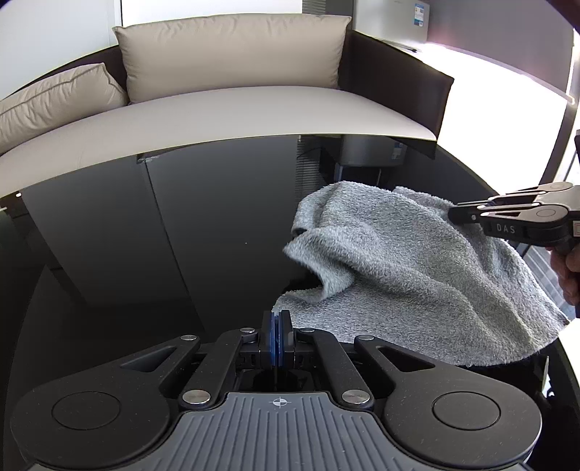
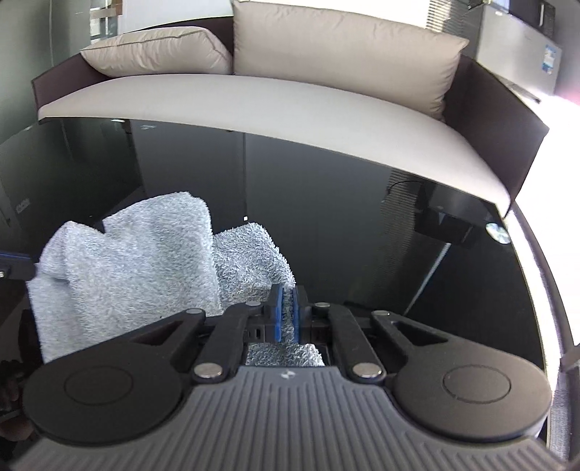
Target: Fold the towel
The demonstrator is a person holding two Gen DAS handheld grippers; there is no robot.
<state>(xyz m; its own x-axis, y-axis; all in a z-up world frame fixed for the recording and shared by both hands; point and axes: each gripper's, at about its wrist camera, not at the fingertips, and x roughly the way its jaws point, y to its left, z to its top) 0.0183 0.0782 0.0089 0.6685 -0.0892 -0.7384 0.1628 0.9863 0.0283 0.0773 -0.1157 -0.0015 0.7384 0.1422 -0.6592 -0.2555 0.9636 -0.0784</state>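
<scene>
Beneath the left tongs (image 1: 277, 331), in the left wrist view, a glossy black surface (image 1: 108, 235) is spreading out and mirroring the room. Beyond its far edge a sofa (image 1: 217, 108) with a pale seat and a dark frame is standing, with beige cushions (image 1: 232, 54) leaning on its back. A metal cabinet (image 1: 391, 21) is showing behind the sofa's right end, and bright light is washing out the right side. The left tongs are clenched, blue pads pressed together; whether a thin edge of cloth is caught between them I cannot tell. The grey towel (image 1: 398, 261) is lying crumpled just right of and beyond these tongs, its long axis running from the near right up toward the far middle, one fold rising off the surface. The right tongs (image 1: 451, 215) are reaching in from the right, biting the towel's raised upper edge, with a hand (image 1: 569, 271) behind them.

Under the right tongs (image 2: 286, 311), in the right wrist view, the same black surface (image 2: 362, 235) is stretching toward the sofa (image 2: 290, 108) and its cushions (image 2: 344, 47). These tongs are grasping the towel (image 2: 127, 261), cloth filling the narrow gap between the blue pads. The towel is hanging and bunching left of and ahead of them, a folded flap standing up at the left. The left tongs (image 2: 34, 269) are poking in at the far left edge, touching that flap. Nothing else is lying on the surface near the towel.
</scene>
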